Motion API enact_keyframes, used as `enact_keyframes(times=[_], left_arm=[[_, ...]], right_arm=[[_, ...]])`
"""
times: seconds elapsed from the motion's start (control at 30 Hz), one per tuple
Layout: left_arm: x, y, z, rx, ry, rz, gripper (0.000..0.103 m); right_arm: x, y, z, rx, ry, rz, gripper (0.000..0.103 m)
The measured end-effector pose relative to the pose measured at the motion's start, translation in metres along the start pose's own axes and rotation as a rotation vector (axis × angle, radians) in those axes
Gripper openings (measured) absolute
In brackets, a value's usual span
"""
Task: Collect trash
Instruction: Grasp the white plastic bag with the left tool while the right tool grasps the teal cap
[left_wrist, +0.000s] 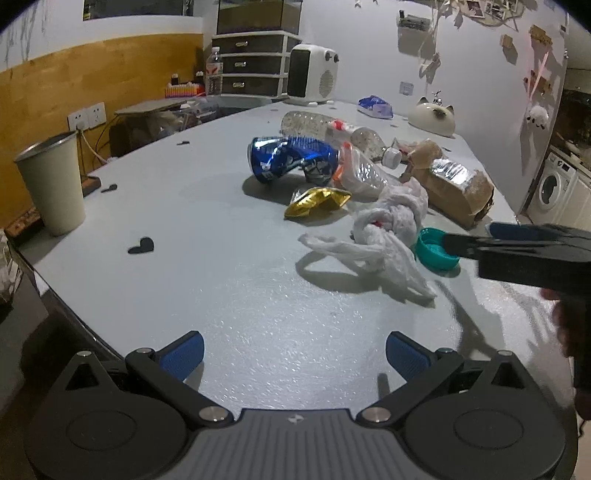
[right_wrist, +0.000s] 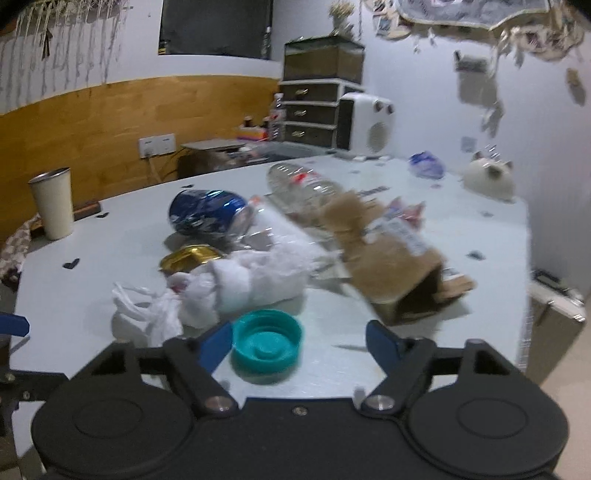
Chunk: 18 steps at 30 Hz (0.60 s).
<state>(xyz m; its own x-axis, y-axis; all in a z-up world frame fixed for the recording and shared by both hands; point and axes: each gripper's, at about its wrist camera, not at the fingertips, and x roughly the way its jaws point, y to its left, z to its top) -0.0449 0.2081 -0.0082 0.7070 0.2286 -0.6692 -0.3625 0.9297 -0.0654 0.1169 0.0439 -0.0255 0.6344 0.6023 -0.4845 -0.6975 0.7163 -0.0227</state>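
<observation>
A pile of trash lies on the grey table (left_wrist: 229, 302): a crushed blue can (left_wrist: 291, 157), clear plastic bottles (left_wrist: 332, 127), a gold wrapper (left_wrist: 317, 201), a white plastic bag (left_wrist: 384, 236), a brown paper bag (left_wrist: 454, 184) and a teal lid (left_wrist: 436, 253). My left gripper (left_wrist: 294, 352) is open and empty, short of the pile. My right gripper (right_wrist: 299, 345) is open, its fingers on either side of the teal lid (right_wrist: 266, 341), not closed on it. It shows from the side in the left wrist view (left_wrist: 491, 242). The white bag (right_wrist: 236, 284) and blue can (right_wrist: 207, 216) lie beyond.
A beige cup (left_wrist: 51, 184) stands at the table's left edge. A white cat-shaped object (left_wrist: 432, 116), a blue wrapper (left_wrist: 375, 105), a white heater (left_wrist: 314, 74) and a drawer unit (left_wrist: 251, 62) are at the back. Small dark scraps (left_wrist: 142, 245) dot the table.
</observation>
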Motion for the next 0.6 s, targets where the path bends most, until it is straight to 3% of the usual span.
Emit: enact_keyframes(times=[0.13,0.27,0.4,0.6], left_arm=[[-0.008,0.010,0.008,-0.033,-0.077,-0.131,0.103],[-0.003,0.001,0.027,0.006,-0.116,-0.138,0.103],[0.010,-0.021,0.047,0.083,-0.139,-0.189,0.101],[0.052,-0.047,0.074,0.171,-0.097,-0.220,0.089]], right_arm=[[0.015,0.005,-0.001,-0.014,0.032,0.066,0.073],[0.020,0.009,-0.001,-0.016,0.046,0.067,0.050],[0.017,0.004,-0.005,0.008,0.047,0.065,0.050],[0.006,0.001,-0.010,0.003,0.050,0.057,0.050]])
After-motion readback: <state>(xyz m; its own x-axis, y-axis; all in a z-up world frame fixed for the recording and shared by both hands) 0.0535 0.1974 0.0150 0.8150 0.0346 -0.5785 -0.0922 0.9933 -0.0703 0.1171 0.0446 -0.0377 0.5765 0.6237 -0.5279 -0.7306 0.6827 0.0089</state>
